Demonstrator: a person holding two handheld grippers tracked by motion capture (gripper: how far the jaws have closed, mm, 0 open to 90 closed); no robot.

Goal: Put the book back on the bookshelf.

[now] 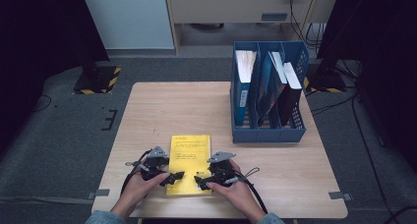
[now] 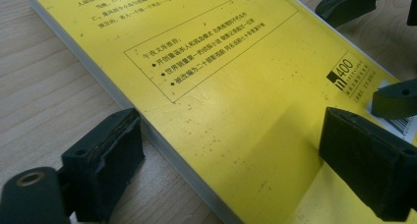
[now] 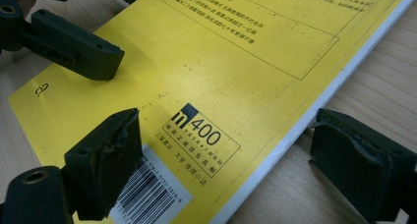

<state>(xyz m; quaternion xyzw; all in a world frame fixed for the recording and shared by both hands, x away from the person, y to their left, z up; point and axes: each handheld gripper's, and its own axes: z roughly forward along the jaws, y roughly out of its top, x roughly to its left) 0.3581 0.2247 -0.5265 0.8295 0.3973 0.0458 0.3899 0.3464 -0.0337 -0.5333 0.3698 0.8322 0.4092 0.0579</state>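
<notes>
A yellow book (image 1: 189, 157) lies flat, back cover up, near the front edge of the wooden table (image 1: 147, 111). My left gripper (image 1: 173, 177) is at the book's lower left corner and my right gripper (image 1: 200, 181) at its lower right. In the left gripper view, the left gripper (image 2: 231, 130) stands open astride the book's (image 2: 221, 86) edge, one pad on the wood beside it, the other over the cover. The right gripper (image 3: 223, 130) also stands open, one pad over the barcode (image 3: 147, 197), the other on the wood past the book's (image 3: 236, 71) white edge.
A blue file rack (image 1: 268, 131) holding several books and folders stands at the table's back right. The person's hands come in over the front edge. Bare wood lies to the left and behind the book.
</notes>
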